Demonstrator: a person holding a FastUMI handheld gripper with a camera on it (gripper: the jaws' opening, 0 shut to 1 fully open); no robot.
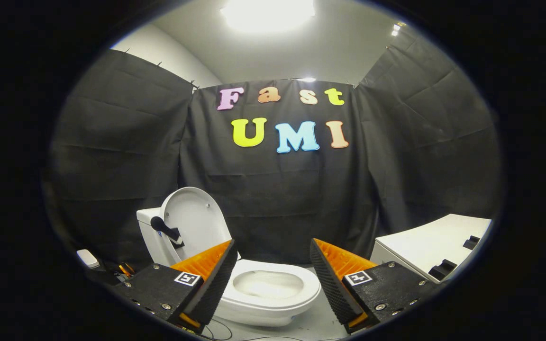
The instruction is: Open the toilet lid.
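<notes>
The tongs (270, 279) stand open, gripping nothing, with the toilet bowl (268, 289) just ahead, low between the fingers. Farther back and left, the lid (196, 222) is already up, its long axis near vertical, leaning on the tank (152, 237). It looks white, smooth and oval; the task seems done.

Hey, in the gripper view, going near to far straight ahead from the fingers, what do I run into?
Hand-held gripper, fingers open and holding nothing → toilet bowl just beyond them → raised lid leaning back against the tank → black cloth wall.
</notes>
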